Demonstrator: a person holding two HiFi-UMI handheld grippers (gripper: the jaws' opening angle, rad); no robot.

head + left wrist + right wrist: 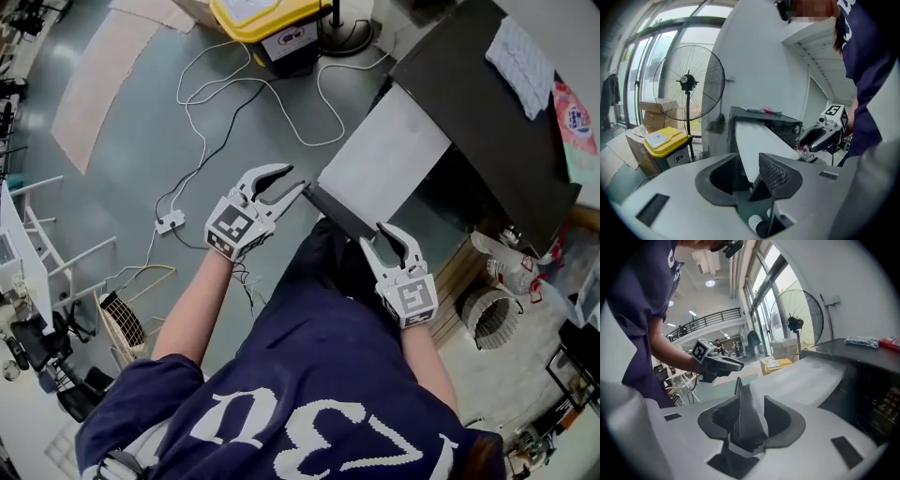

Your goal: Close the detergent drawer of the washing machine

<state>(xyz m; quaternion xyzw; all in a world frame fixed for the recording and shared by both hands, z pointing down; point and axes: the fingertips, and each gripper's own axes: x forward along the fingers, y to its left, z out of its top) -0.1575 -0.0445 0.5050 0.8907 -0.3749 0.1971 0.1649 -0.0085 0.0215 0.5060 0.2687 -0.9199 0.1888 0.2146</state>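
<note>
A dark washing machine (487, 122) stands at the upper right of the head view. A flat white panel with a dark front edge, the drawer (384, 155), sticks out of it towards me. My left gripper (284, 187) is open at the left corner of that front edge, and in the left gripper view (750, 176) the panel (757, 140) runs between the jaws with a gap on one side. At the edge's right corner sits my right gripper (394, 242), also open. In the right gripper view (750, 416) the dark edge (743, 404) stands between its fingers.
A yellow-lidded bin (267, 23) and a standing fan (689, 82) are beyond the machine. A white cable with a power strip (170, 223) lies on the grey floor at the left. A white cloth (525, 52) lies on the machine top. A round basket (492, 314) stands at the right.
</note>
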